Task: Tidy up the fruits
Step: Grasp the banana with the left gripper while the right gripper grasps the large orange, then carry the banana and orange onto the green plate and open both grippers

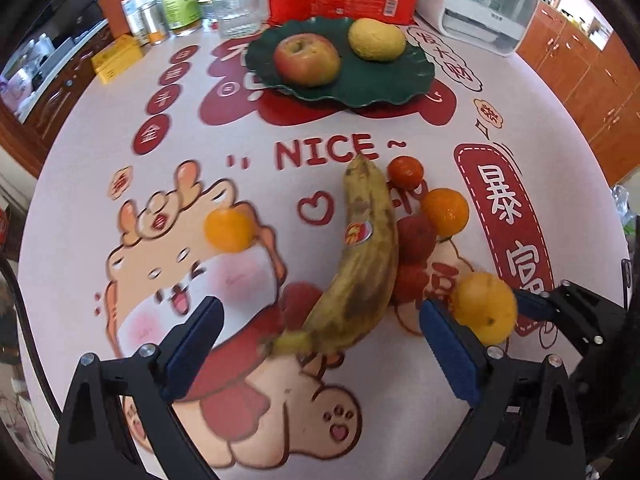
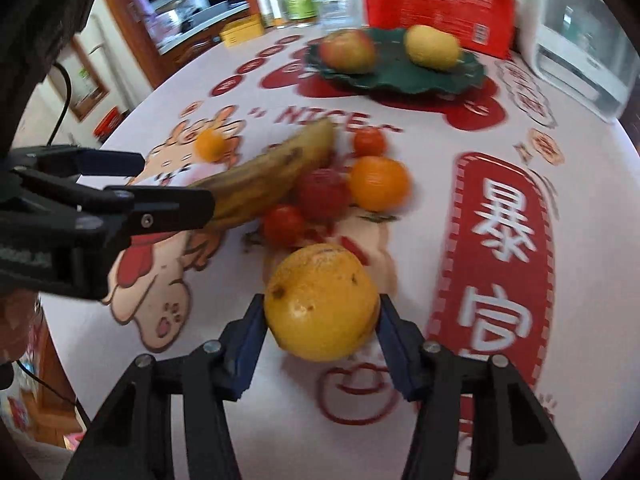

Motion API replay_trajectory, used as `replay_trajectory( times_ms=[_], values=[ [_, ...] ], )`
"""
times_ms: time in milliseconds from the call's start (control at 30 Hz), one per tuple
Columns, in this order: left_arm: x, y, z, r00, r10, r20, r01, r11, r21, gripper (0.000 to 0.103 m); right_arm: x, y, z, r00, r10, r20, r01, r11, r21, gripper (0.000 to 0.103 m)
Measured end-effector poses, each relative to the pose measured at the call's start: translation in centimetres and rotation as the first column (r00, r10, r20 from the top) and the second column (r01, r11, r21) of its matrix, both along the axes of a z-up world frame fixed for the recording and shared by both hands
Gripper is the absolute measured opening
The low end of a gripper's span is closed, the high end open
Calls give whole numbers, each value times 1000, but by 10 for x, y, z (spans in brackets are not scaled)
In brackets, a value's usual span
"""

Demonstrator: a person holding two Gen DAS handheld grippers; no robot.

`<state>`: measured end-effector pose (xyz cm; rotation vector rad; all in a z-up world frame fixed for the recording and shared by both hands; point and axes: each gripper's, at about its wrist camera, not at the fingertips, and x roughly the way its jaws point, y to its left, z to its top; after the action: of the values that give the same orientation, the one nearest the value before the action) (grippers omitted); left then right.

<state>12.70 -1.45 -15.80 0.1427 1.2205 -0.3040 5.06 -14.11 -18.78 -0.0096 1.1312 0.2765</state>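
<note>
Left wrist: left gripper (image 1: pixel 320 344) fingers wide apart, straddling the banana (image 1: pixel 360 256) near its stem, not touching yet; close just above the stem so it won't pivot. Green plate (image 1: pixel 384 80) at the back holds an apple (image 1: pixel 307 60) and a lemon (image 1: pixel 376 39). Right wrist: right gripper (image 2: pixel 320 344) fingers clamped on the big orange (image 2: pixel 322 302); I'd lift it clear of the tomatoes (image 2: pixel 284 226) before moving to the plate. Surface (image 2: pixel 420 140) has a printed cartoon cloth; bottles and a red bag behind, wooden cabinets around.
</note>
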Motion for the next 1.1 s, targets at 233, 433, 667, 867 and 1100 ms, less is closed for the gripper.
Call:
replay_trajectory(
  times_ms=[233,433,667,867,1100],
  values=[
    [28,-16,-19,997,14,-81,-19,998,-55,71,0,-27,1,997,-80,-4,80,997,12,54],
    [39,-24,-31,991,17,-133,-28,997,-77,53,-3,-34,1,995,-96,-4,96,995,26,54],
    [41,-37,-37,986,-60,-154,55,998,-39,40,-1,-39,1,994,-111,-15,112,993,43,54],
    [40,-46,-40,985,-84,-152,83,996,-16,39,1,-40,0,993,-114,-17,114,992,50,54],
    [36,-53,-40,987,-91,-134,92,996,2,34,2,-41,0,992,-122,-28,123,990,65,53]
  ],
)
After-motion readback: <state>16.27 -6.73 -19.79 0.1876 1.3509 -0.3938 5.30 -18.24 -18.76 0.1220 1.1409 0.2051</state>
